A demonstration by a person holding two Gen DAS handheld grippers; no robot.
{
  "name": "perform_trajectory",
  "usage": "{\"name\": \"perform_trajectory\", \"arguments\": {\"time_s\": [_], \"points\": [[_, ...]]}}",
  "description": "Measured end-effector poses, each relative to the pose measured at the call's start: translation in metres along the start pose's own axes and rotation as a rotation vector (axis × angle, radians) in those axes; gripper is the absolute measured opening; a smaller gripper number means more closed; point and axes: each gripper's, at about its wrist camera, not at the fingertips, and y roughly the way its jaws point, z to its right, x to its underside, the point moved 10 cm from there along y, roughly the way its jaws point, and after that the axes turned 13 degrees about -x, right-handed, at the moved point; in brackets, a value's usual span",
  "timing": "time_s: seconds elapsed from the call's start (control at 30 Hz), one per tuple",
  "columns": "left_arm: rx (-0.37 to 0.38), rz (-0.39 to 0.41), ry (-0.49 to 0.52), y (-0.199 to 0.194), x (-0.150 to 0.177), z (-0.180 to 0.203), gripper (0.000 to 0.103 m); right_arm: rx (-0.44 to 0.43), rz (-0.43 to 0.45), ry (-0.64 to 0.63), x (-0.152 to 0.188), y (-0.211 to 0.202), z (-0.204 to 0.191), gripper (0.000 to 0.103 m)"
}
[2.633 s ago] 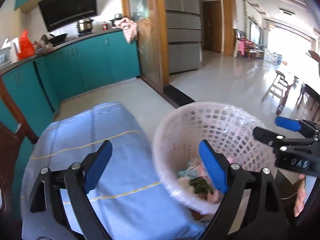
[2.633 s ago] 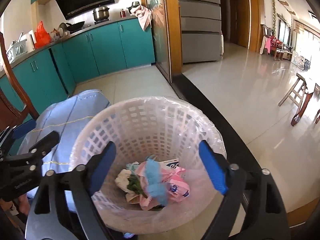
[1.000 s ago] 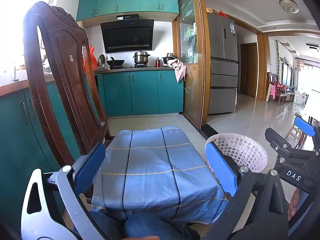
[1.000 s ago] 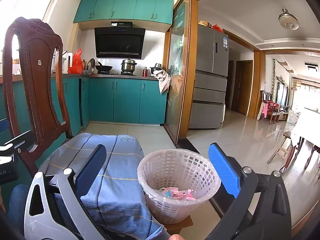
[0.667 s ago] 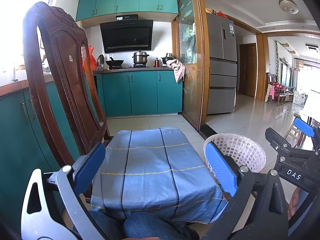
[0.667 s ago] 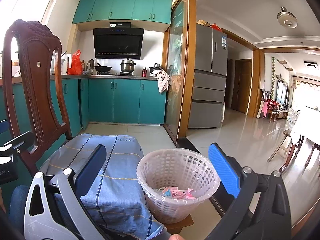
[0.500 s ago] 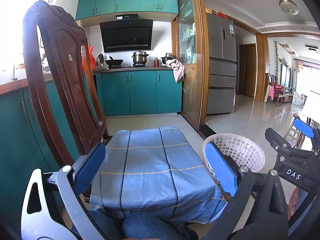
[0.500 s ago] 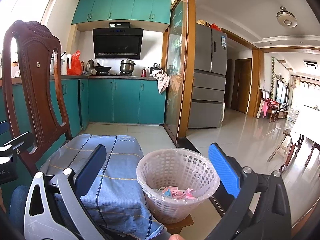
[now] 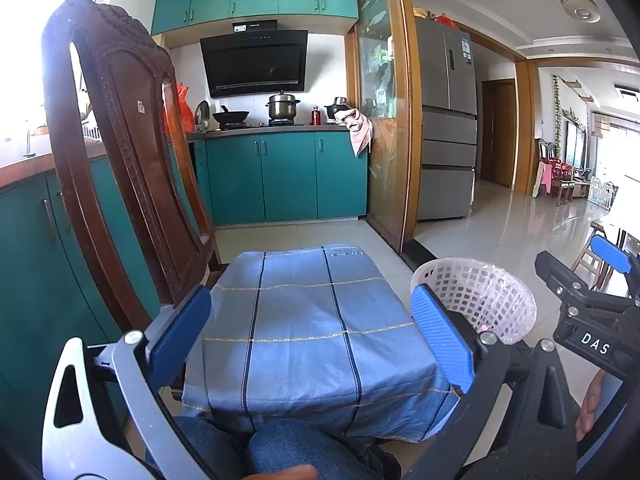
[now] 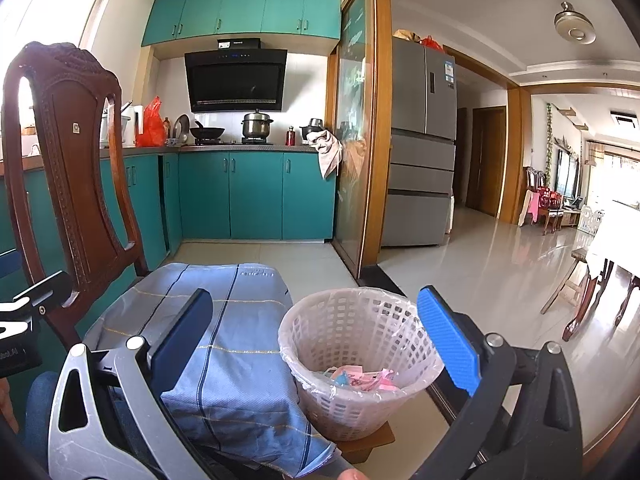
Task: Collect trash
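Observation:
A white lattice waste basket (image 10: 360, 360) lined with clear plastic stands on a small wooden stand to the right of a low table under a blue checked cloth (image 9: 308, 320). Pink and blue wrappers (image 10: 360, 378) lie in its bottom. The basket (image 9: 476, 300) also shows at right in the left wrist view. My left gripper (image 9: 312, 340) is open above the near edge of the cloth, nothing between its blue pads. My right gripper (image 10: 316, 340) is open, held back from the basket and empty. The cloth top bears nothing.
A carved dark wooden chair (image 9: 120, 152) stands at the table's left side. Teal kitchen cabinets (image 10: 256, 196) and a stove with pots lie behind, a steel fridge (image 10: 420, 144) past a glass sliding door. Tiled floor runs right toward wooden stools (image 10: 592, 292). A person's denim knees (image 9: 288, 448) are below.
Both grippers have pulled up and back from right over the basket to a level view of the kitchen. In the last second they hardly moved.

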Motion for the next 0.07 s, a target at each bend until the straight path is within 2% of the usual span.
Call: {"name": "perform_trajectory", "arguments": {"time_s": [0.07], "points": [[-0.002,-0.003,-0.003,-0.0001,0.0003,-0.0005,0.100,0.005,-0.001,0.001,0.0006,-0.0003,0.0005,0.100]]}}
